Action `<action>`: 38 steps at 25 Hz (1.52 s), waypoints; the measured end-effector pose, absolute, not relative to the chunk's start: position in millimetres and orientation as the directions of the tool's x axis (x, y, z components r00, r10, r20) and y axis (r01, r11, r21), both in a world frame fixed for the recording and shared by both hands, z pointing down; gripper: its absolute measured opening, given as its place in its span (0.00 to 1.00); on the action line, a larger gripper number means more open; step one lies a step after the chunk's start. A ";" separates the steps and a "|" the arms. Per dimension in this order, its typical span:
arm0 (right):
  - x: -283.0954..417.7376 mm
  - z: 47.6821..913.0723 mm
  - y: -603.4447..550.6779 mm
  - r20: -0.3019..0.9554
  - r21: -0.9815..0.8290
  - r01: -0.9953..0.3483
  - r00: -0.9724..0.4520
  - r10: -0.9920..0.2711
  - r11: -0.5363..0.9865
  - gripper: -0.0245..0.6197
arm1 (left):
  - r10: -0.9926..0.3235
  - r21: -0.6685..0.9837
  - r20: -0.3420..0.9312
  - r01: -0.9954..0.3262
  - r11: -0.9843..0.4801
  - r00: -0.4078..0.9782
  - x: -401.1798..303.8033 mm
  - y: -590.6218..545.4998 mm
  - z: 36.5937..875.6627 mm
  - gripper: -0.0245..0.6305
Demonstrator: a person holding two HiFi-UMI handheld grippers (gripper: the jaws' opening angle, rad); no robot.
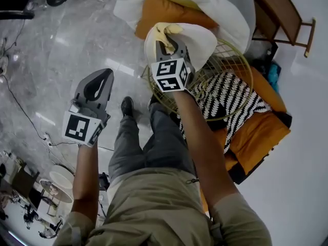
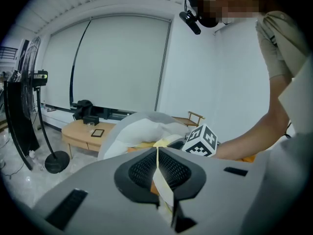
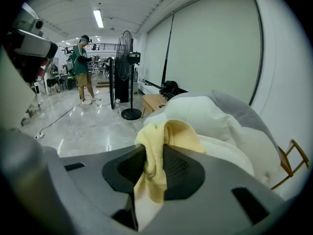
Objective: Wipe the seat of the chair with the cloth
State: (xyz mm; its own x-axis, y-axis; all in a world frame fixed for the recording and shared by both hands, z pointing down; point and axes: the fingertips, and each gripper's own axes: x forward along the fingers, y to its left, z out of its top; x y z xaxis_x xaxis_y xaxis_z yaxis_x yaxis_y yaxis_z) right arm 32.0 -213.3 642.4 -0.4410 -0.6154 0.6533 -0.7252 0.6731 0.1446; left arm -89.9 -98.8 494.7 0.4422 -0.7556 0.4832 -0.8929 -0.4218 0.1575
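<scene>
**A:** Right up close, two bare forearms reach out from the person, a gripper in each hand. The left gripper (image 1: 101,77) hangs over the grey marble floor (image 1: 61,40). Its jaws are pressed together with nothing between them.

**B:** The right gripper (image 1: 172,44) is a touch further out, and it's the busy one. Its jaws are clamped tight on the yellow cloth (image 1: 166,31). Terry fabric bunches up above the pads, and a tail drops down through the gap.

**A:** Where's that cloth against the seat?

**B:** Off it. From the head view the cloth sits by the near edge of the gold wire chair (image 1: 245,60). The seat's black-and-white zigzag cushion (image 1: 233,94) lies to its right, apart from it. An orange cushion (image 1: 259,132) sits just beside the chair.

**A:** Beyond the cloth there's a big white beanbag (image 1: 220,6) with an orange pillow (image 1: 164,14) tucked against it. In the right gripper view it fills the space straight behind the jaws.

**B:** A wooden folding chair (image 1: 287,19) stands near the wall past that.

**A:** Further back, a low wooden counter (image 2: 88,131) carries some dark items. A black pedestal fan (image 3: 128,58) stands on the floor, and pale roller blinds (image 2: 122,58) cover the windows.

**B:** Far down the room, a person in a green top (image 3: 84,67) stands under the ceiling lights.
</scene>
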 end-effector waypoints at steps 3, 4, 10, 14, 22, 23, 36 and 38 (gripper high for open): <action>65.9 646.6 -221.3 0.661 0.143 -0.776 -0.387 -0.643 0.614 0.20 | -0.770 0.167 0.453 -0.891 -0.421 0.449 -83.1 -105.5 491.0 0.08; 86.8 647.0 -226.8 0.663 0.150 -0.805 -0.349 -0.662 0.573 0.20 | -0.773 0.167 0.445 -0.890 -0.424 0.452 -81.7 -108.3 489.5 0.08; 237.1 642.3 -250.6 0.663 0.213 -0.934 -0.078 -0.744 0.288 0.20 | -0.762 0.175 0.433 -0.874 -0.453 0.482 -73.7 -120.7 491.8 0.08; 257.9 638.8 -249.3 0.661 0.252 -0.924 -0.054 -0.748 0.289 0.20 | -0.750 0.184 0.434 -0.864 -0.469 0.499 -65.0 -124.5 494.7 0.08; 228.6 642.0 -244.1 0.666 0.218 -0.928 -0.087 -0.741 0.304 0.20 | -0.755 0.179 0.423 -0.863 -0.472 0.501 -65.8 -127.3 489.5 0.08; 215.7 644.1 -241.7 0.672 0.203 -0.926 -0.104 -0.734 0.317 0.20 | -0.757 0.179 0.425 -0.866 -0.467 0.496 -68.4 -126.2 490.5 0.08; 19.4 688.7 -183.4 0.736 0.047 -0.766 -0.407 -0.541 0.641 0.20 | -0.765 0.189 0.453 -0.888 -0.420 0.458 -95.5 -115.1 505.2 0.08; 34.7 690.9 -188.6 0.741 0.057 -0.787 -0.379 -0.554 0.614 0.20 | -0.758 0.191 0.458 -0.884 -0.427 0.465 -96.4 -114.6 508.9 0.08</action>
